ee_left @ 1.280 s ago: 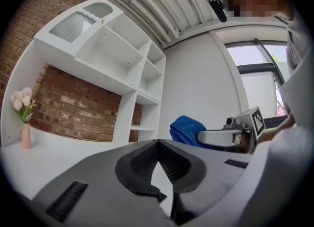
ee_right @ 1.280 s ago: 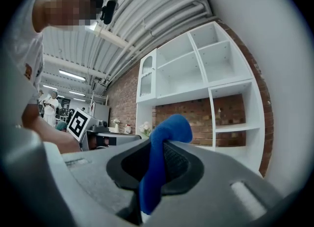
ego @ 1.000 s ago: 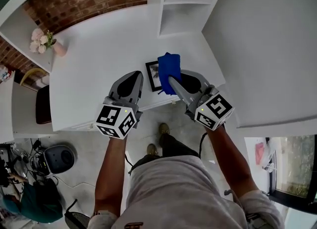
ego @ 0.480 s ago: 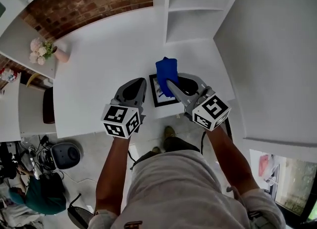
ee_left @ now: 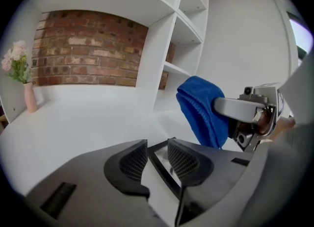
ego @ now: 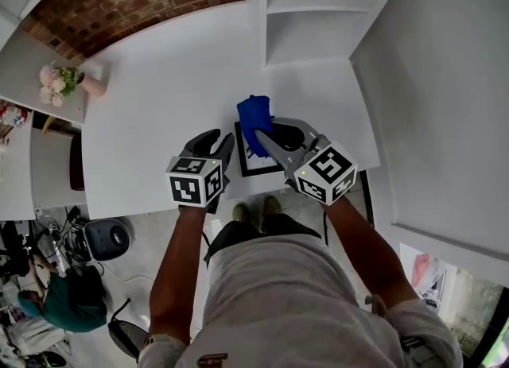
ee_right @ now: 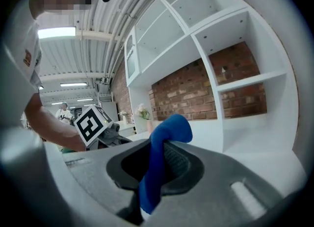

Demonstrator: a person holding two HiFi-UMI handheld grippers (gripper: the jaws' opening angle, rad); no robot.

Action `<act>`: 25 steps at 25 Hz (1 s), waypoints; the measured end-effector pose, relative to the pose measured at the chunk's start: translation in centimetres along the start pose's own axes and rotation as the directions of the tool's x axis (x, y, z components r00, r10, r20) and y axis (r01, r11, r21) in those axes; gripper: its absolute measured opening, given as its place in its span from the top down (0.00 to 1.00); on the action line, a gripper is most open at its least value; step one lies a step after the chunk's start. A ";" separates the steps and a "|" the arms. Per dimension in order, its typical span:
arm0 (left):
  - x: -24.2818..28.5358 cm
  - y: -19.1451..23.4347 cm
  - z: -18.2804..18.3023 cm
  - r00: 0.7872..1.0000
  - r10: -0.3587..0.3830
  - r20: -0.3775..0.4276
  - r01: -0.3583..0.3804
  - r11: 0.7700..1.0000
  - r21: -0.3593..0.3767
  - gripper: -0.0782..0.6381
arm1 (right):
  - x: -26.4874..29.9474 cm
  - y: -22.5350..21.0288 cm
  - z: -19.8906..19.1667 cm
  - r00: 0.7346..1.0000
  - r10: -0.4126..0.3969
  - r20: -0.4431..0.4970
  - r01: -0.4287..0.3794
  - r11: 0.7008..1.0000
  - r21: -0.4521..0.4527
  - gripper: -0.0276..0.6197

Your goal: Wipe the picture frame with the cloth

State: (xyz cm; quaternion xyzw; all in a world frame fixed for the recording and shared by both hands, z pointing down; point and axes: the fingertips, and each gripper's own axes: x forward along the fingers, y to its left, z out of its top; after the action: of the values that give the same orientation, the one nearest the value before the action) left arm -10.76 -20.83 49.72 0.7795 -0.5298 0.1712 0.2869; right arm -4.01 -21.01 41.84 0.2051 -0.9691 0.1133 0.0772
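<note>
The picture frame [ego: 254,164] lies flat on the white counter [ego: 159,80], close to its front edge and between the two grippers. The left gripper [ego: 221,142] has just been opening. Its jaws stand apart with the frame's edge [ee_left: 162,164] showing in the gap, and the pads do not press on it. It is probably lining up to pin the frame steady. The right gripper [ego: 266,129] is clamped on a blue cloth [ego: 254,120], which bunches past its tips over the frame's far part, likely so the loose fold can rub the glass. Whether the cloth touches the frame I cannot tell. Far off at the counter's left corner, a pink vase [ego: 94,84] holds pale flowers.
</note>
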 end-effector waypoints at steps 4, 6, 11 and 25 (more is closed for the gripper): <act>1.5 0.7 -2.0 0.994 0.004 -0.112 -0.007 1.000 -0.030 0.69 | 1.2 -0.6 -2.0 0.997 0.001 -0.081 0.005 0.997 0.080 0.88; 2.1 0.6 -2.9 0.986 -0.017 -0.165 0.010 0.999 -0.044 0.66 | 1.9 -0.8 -3.1 0.992 0.002 -0.127 0.014 0.992 0.126 0.88; 3.3 0.4 -4.3 0.963 -0.059 -0.262 0.048 0.998 -0.047 0.61 | 3.5 -1.1 -4.8 0.977 0.012 -0.213 0.031 0.980 0.196 0.88; 4.9 1.2 -7.6 0.929 -0.061 -0.366 0.042 0.997 -0.057 0.61 | 6.3 -1.3 -8.1 0.926 0.072 -0.371 0.018 0.972 0.234 0.88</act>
State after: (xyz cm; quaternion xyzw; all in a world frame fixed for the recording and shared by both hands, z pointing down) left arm -9.71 -19.94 58.71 0.7402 -0.4502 0.2936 0.4041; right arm -8.33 -22.57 51.09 0.1735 -0.9189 0.2643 0.2360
